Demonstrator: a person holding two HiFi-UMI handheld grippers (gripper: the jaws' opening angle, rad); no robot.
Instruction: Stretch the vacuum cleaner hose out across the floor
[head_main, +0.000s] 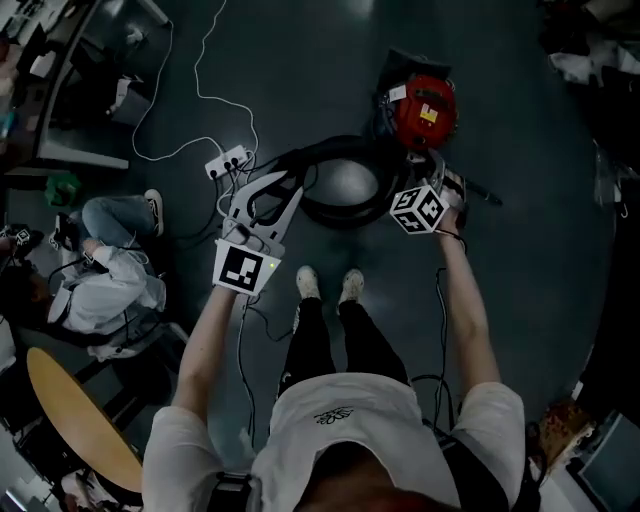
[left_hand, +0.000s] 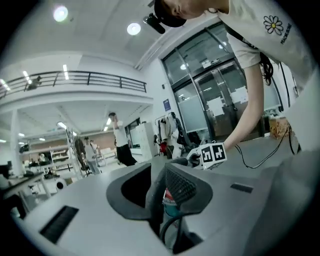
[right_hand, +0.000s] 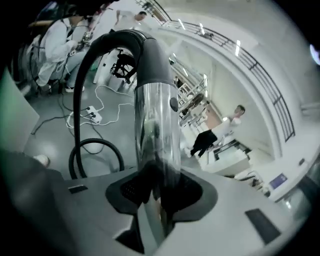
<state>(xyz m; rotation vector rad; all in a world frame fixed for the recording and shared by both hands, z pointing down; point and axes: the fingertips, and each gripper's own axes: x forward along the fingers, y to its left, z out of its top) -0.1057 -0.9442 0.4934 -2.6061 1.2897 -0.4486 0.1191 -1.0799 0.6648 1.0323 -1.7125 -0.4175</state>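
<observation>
Hose (head_main: 322, 210) sits mostly coiled on the floor (head_main: 300, 60) by the vacuum (head_main: 425, 108), right gripper (right_hand: 160, 187) jaws pinching its wand (right_hand: 156, 125) ready to drag it out, left gripper (left_hand: 162, 192) jaws nearly together, empty.

The dark floor (head_main: 520, 300) bears a red vacuum cleaner (head_main: 424, 108); just beside it a black hose (head_main: 335, 220) lies coiled; left of the coil sit a white power strip (head_main: 228, 160) and a loose white cable (head_main: 197, 95); a person's white shoes (head_main: 308, 283) stand near the coil
</observation>
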